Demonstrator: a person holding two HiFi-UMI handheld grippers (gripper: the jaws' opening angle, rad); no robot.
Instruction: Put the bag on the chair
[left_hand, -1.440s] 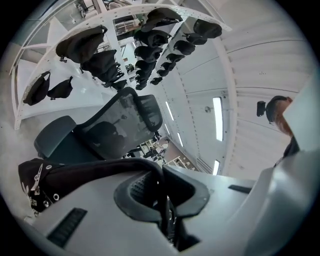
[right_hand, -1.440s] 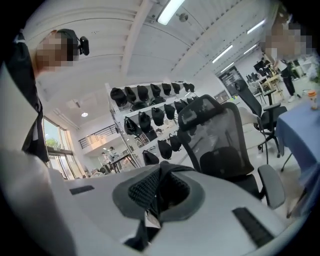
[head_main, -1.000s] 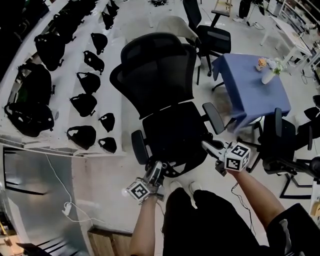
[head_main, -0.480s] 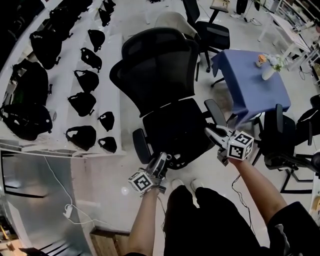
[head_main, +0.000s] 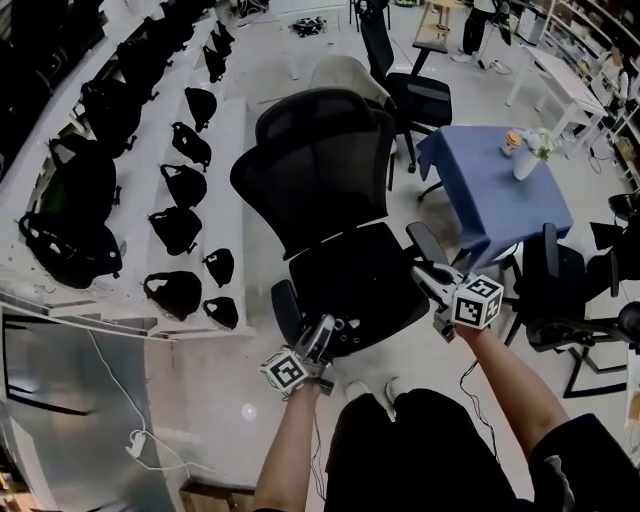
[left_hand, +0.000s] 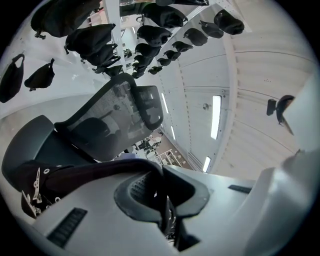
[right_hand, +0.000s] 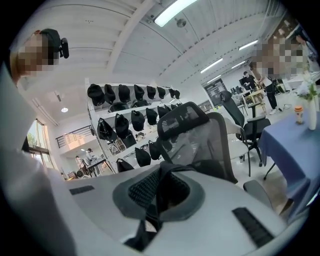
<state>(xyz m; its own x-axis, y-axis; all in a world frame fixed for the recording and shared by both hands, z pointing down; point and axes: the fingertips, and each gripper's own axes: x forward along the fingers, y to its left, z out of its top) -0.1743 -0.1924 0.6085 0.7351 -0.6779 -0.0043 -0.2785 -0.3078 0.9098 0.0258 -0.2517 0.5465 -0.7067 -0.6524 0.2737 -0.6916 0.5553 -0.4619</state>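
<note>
A black mesh office chair stands in the middle of the head view. Something black, which I take for the bag, lies on its seat; I can hardly tell it from the black seat. My left gripper is at the seat's front left edge, shut on a dark strap that arches in from the left. My right gripper is at the seat's front right, beside the armrest, shut on black strap material. The chair's back shows beyond both sets of jaws.
White shelves with several black bags run along the left. A table with a blue cloth and a vase stands to the right, with other office chairs behind and at the right. A cable lies on the floor.
The head view has shifted a little. Both grippers stay shut at the seat's front edge, the left one slightly further right and up.
</note>
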